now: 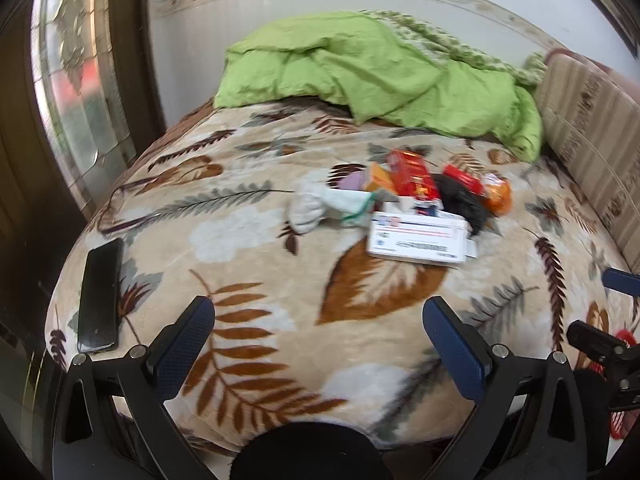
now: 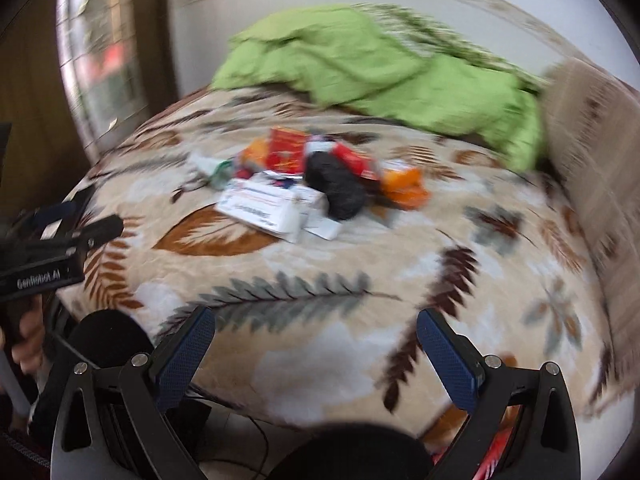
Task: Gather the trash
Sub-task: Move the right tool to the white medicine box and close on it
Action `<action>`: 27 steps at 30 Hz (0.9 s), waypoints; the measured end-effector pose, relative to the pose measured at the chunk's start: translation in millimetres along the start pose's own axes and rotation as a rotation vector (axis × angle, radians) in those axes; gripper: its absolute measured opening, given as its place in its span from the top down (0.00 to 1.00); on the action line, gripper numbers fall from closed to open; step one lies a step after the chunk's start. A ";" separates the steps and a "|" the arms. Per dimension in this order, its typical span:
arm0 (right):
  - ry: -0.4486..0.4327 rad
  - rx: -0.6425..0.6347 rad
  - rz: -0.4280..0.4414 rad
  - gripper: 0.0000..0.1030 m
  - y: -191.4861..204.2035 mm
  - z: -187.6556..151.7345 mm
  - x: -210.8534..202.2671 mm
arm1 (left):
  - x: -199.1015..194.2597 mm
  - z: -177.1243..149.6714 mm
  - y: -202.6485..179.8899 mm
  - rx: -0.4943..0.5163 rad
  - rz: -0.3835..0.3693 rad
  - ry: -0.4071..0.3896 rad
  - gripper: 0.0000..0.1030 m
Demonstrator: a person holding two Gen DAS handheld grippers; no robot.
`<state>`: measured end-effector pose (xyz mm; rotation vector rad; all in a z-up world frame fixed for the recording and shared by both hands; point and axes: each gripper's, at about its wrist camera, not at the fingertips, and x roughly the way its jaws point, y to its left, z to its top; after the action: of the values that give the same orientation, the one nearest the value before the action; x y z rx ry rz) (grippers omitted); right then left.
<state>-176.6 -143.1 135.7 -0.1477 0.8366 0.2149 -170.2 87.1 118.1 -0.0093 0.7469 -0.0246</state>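
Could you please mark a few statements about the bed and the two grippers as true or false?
1. The left gripper is open and holds nothing. True.
2. The right gripper is shut on the white box. False: it is open, and the white box lies on the leaf-print blanket.
3. A black phone lies near the blanket's left edge. True.
4. The green quilt covers the trash pile. False: it is bunched behind the pile by the wall.
5. A black bag lies among the trash. True.

right-wrist view motion-blurred | white box print unreadable; black lump — unidentifiable
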 end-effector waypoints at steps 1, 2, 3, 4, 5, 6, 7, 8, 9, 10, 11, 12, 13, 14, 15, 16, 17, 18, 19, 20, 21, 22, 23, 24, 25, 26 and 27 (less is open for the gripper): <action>0.007 -0.033 0.024 0.01 2.1 7.3 9.8 | 2.7 3.4 5.0 -0.012 -0.003 0.008 0.00; 0.010 -0.054 0.033 0.01 3.5 11.9 15.4 | 4.9 5.1 10.3 -0.027 0.000 0.019 0.00; 0.020 -0.090 0.051 0.01 5.7 21.4 26.8 | 7.3 7.0 14.9 -0.039 0.004 0.027 0.00; 0.024 -0.109 0.065 0.01 7.2 26.8 33.5 | 11.9 11.6 20.9 -0.049 0.002 0.036 0.00; 0.029 -0.133 0.077 0.01 9.2 34.5 42.8 | 14.7 13.4 24.3 -0.054 0.003 0.042 0.00; 0.041 -0.162 0.077 0.01 12.4 44.2 56.0 | 16.5 13.5 26.9 -0.056 0.004 0.050 0.00; 0.048 -0.179 0.075 0.01 14.0 49.6 63.3 | 21.4 17.7 31.8 -0.061 0.001 0.056 0.00; 0.051 -0.216 0.075 0.01 19.3 58.1 74.9 | 23.9 18.7 35.6 -0.066 0.002 0.062 0.00; 0.052 -0.244 0.074 0.01 24.0 63.9 82.1 | 26.7 20.0 39.6 -0.071 0.003 0.066 0.00; 0.055 -0.280 0.067 0.01 29.4 70.8 92.9 | 29.7 20.8 43.1 -0.075 0.003 0.071 0.00; 0.057 -0.296 0.060 0.01 32.8 74.7 99.2 | 31.8 21.5 44.9 -0.077 0.002 0.074 0.00; 0.063 -0.323 0.065 0.01 38.3 81.5 110.3 | 33.9 22.0 46.8 -0.078 0.002 0.077 0.00; 0.070 -0.336 0.075 0.01 41.2 85.0 116.8 | 36.2 22.7 49.0 -0.081 0.003 0.080 0.00; 0.078 -0.357 0.082 0.01 45.7 90.1 127.5 | 37.8 23.1 50.5 -0.083 0.004 0.082 0.00; 0.083 -0.368 0.077 0.01 47.5 92.6 134.0 | 39.8 23.6 52.5 -0.085 0.004 0.084 0.00; 0.091 -0.380 0.073 0.01 49.8 95.0 141.2 | 42.6 24.4 55.3 -0.091 0.000 0.090 0.00; 0.101 -0.394 0.079 0.02 51.8 96.8 147.9 | 44.6 25.3 57.3 -0.096 -0.004 0.095 0.00; 0.108 -0.414 0.084 0.04 54.3 98.1 154.2 | 47.0 25.9 59.2 -0.100 -0.006 0.098 0.00; 0.114 -0.434 0.079 0.05 56.4 98.4 158.8 | 50.0 27.3 62.2 -0.107 -0.010 0.104 0.00; 0.129 -0.464 0.066 0.05 59.4 97.8 165.4 | 52.2 28.4 64.1 -0.112 -0.012 0.108 0.00; 0.138 -0.479 0.062 0.07 60.8 96.6 168.7 | 54.5 29.0 65.7 -0.115 -0.014 0.112 0.00; 0.147 -0.492 0.059 0.09 62.0 94.8 171.8 | 58.1 30.4 68.0 -0.123 -0.019 0.120 0.00; 0.158 -0.502 0.053 0.13 62.9 92.4 175.0 | 60.6 31.3 69.5 -0.129 -0.023 0.126 0.00; 0.168 -0.511 0.042 0.20 63.7 89.1 178.0 | 63.0 31.7 70.8 -0.134 -0.027 0.130 0.00; 0.178 -0.515 0.031 0.25 64.1 85.7 180.5 | 65.4 32.9 71.4 -0.139 -0.029 0.134 0.00; 0.177 -0.514 0.022 0.25 63.4 83.8 181.2 | 67.9 34.3 71.9 -0.142 -0.032 0.138 0.00; 0.160 -0.513 0.003 0.28 63.6 80.7 179.6 | 69.4 35.1 72.0 -0.142 -0.033 0.139 0.00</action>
<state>-17.5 -40.9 51.8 -0.6515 0.9266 0.4227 -94.0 157.3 95.4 -0.1566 0.8865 -0.0035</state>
